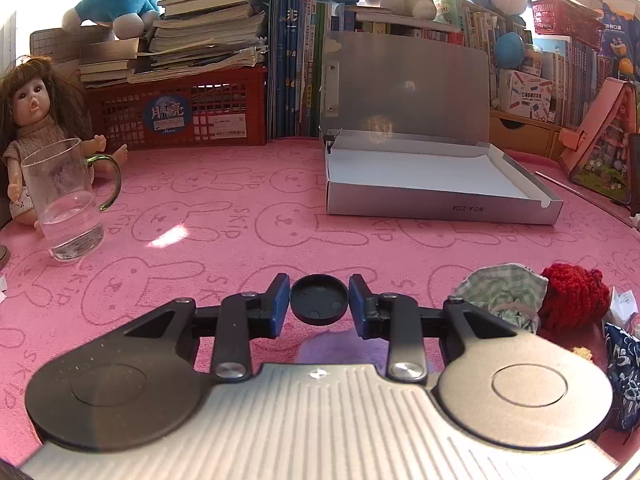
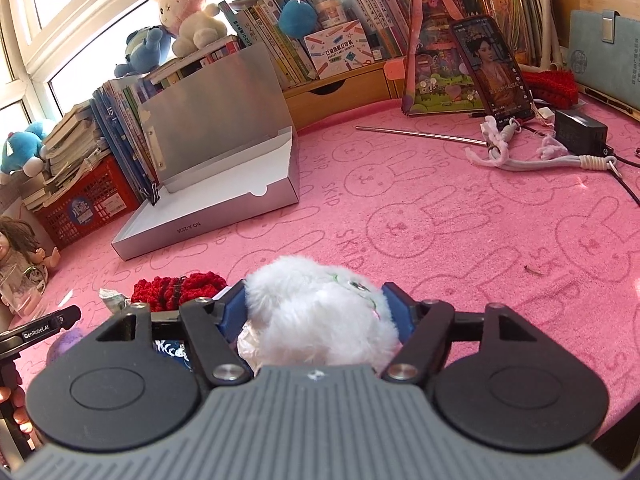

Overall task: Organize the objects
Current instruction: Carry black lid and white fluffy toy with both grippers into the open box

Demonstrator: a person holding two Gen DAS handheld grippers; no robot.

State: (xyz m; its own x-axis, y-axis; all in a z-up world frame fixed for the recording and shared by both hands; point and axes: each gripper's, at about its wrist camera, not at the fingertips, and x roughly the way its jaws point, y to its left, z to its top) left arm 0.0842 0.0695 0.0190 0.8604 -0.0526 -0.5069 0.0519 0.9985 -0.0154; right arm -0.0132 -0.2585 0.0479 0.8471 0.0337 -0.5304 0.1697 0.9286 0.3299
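A pink towel-like cloth (image 1: 224,216) printed with rabbit outlines and the word SKIP covers the whole work surface. Along the back, in the upper part of both views, books stand packed in rows with plush toys (image 1: 116,0) on top, and a red plastic crate (image 1: 180,112) carries a loose stack of books. A doll (image 1: 32,120) sits at the left edge of the left wrist view, with a clear glass mug (image 1: 66,200) just in front of it.

Right of centre in that view lies a shallow silver box (image 1: 440,206), its lid standing upright at the back and its white floor bare. Its long axis runs across the frame, and the printed label on its front wall reads upside down.

The left gripper (image 1: 319,300) is clamped on a round black cap (image 1: 319,299), held low at centre with its hollow side tipped upward; three small circular marks show inside. At lower right of it sit a crumpled green-checked cloth (image 1: 504,292) and a red crocheted piece (image 1: 572,300), touching each other.

In the right wrist view, the right gripper (image 2: 316,308) grips a fluffy white plush ball (image 2: 316,304) at lower centre, its fur bulging over the blue fingers (image 2: 232,308). A phone (image 2: 492,68) is propped at upper right beside a metal rod (image 2: 420,135) lying on the cloth.
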